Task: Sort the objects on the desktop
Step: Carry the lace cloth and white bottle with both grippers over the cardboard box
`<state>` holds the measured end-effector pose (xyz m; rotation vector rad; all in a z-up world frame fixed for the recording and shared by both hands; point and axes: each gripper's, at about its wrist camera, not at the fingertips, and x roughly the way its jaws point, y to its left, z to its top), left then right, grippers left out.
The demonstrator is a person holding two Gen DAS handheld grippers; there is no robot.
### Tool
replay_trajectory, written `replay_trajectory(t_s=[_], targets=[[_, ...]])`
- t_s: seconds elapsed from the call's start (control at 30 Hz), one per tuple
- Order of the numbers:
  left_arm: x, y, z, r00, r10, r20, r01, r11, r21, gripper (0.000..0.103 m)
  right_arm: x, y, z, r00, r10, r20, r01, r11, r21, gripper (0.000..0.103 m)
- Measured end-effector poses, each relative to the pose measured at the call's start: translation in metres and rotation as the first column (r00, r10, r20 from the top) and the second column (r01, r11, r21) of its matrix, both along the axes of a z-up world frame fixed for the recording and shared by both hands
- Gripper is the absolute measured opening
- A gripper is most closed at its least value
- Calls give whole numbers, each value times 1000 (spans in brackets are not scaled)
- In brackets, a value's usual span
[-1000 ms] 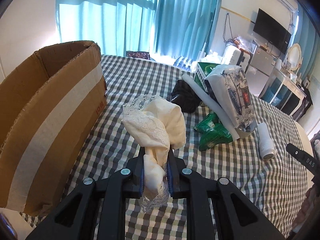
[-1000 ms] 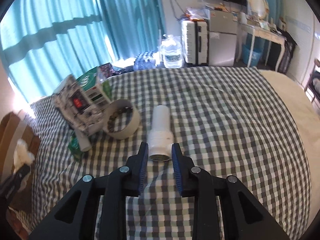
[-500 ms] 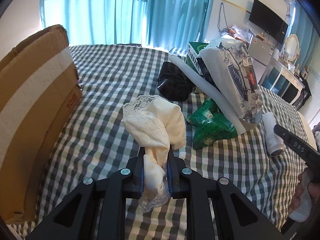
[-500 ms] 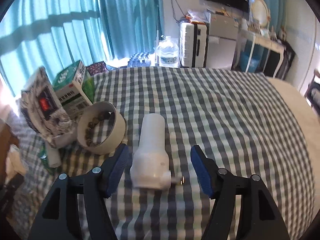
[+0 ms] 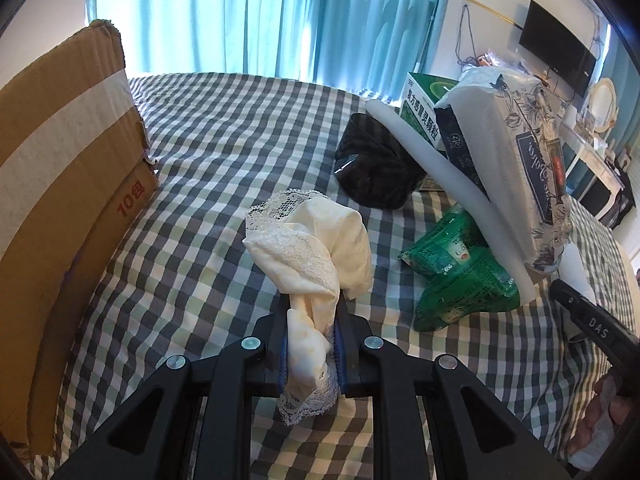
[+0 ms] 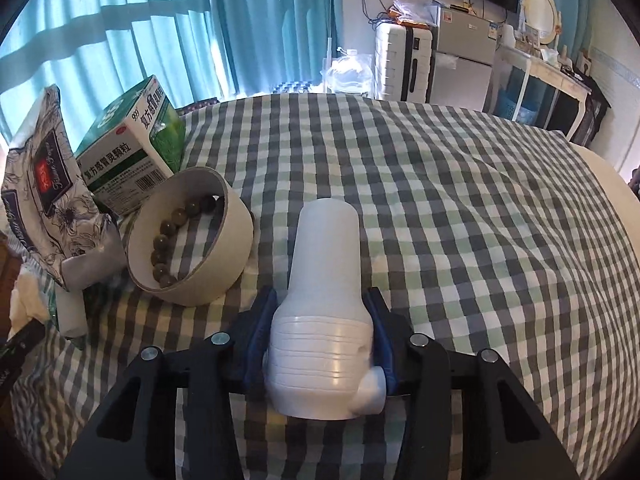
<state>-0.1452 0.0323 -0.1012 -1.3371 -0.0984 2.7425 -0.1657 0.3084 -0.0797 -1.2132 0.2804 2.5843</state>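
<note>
My left gripper (image 5: 312, 312) is shut on a cream lace cloth (image 5: 316, 248), which bunches up above the fingers over the checked bedspread (image 5: 224, 168). In the right wrist view a white plastic cup stack (image 6: 324, 300) lies on its side on the bedspread. My right gripper (image 6: 322, 332) has it between its blue pads (image 6: 260, 324), which touch the wide rim on both sides as the jaws are closing. The right gripper's black body (image 5: 592, 320) and a hand (image 5: 600, 432) show at the lower right of the left wrist view.
A tall cardboard box (image 5: 60, 184) stands at the left. A black bundle (image 5: 376, 168), green packets (image 5: 456, 276), a white foam tube (image 5: 440, 172), a tissue pack (image 5: 520, 152) and a green medicine box (image 6: 132, 148) crowd the middle. A tape ring (image 6: 236, 232) holds a bead bracelet (image 6: 168, 236).
My right gripper opened wide, came forward and down over the cup stack, then closed onto its rim. My left gripper sank and drifted away from the cardboard box, cloth still held.
</note>
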Motion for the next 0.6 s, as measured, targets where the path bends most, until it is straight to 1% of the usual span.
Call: replay_trajectory(t_s=[0.13,0.27,0.37,0.47,0.6], targets=[[6,-1,9,1000,2,-13,-2,1000,-6,17,3,16,10,1000,-7,-15,6,997,-72,45],[17,-2,26,999,-3,-40,3,1000,-14,17,20,15,28,999,22,-42,-25,998,-60,45],[27,-5,43,998,-6,-70,5,1000,-20,17,39,11,41,998,31,-61,-35,997,-71,45],[38,-12,64,995,-3,-103,3,1000,1,17,55,5,58,996,31,-87,-39,994,-97,45],[46,-15,91,992,-4,-128,6,1000,21,17,73,-22,84,987,70,-144,-84,992,-90,45]])
